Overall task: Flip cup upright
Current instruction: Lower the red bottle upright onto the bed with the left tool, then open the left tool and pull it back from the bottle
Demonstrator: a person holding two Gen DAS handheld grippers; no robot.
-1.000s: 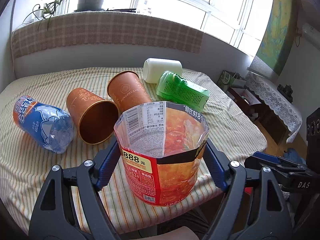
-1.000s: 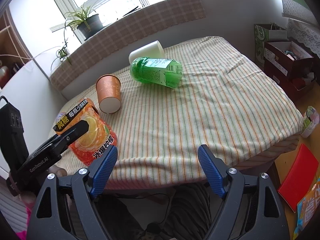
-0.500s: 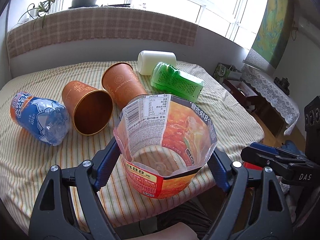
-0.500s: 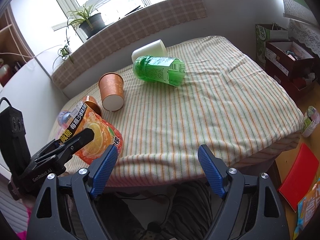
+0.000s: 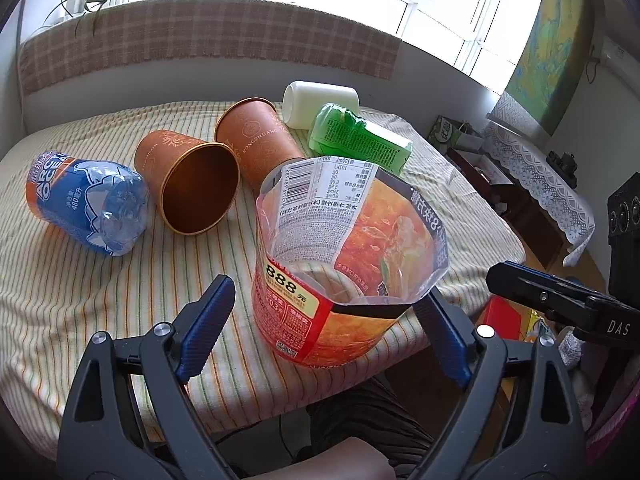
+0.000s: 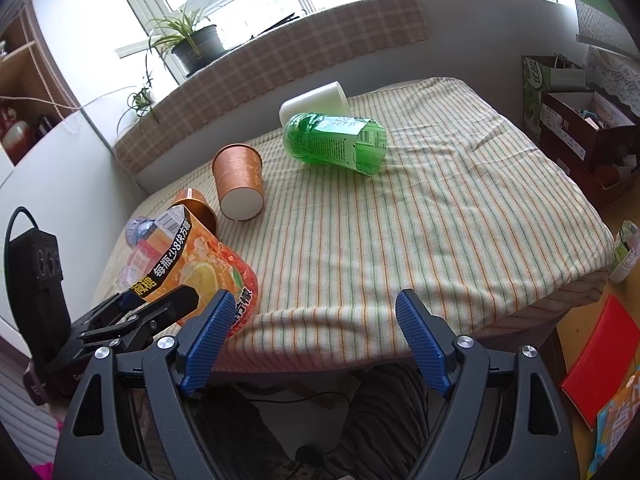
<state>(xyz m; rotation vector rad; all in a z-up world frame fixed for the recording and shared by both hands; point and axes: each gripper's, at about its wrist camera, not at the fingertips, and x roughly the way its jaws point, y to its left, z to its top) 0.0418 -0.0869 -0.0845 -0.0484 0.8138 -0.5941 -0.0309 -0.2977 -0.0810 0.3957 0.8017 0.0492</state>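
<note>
An orange cut-bottle cup (image 5: 344, 280) with a red label stands mouth-up, slightly tilted, at the table's front edge; it also shows in the right wrist view (image 6: 192, 264). My left gripper (image 5: 324, 316) is open around it: the left finger stands clear of the cup, the right finger is close beside it. My right gripper (image 6: 316, 336) is open and empty, below the table's front edge.
Two copper paper cups (image 5: 192, 184) (image 5: 256, 140), a blue bottle cup (image 5: 88, 204), a green bottle cup (image 5: 356, 140) and a white cup (image 5: 320, 98) lie on their sides on the striped cloth (image 6: 420, 208). Boxes stand to the right of the table.
The left gripper lowered the orange cup onto the cloth and opened; the left finger now stands clear of the cup. The right gripper barely moved.
</note>
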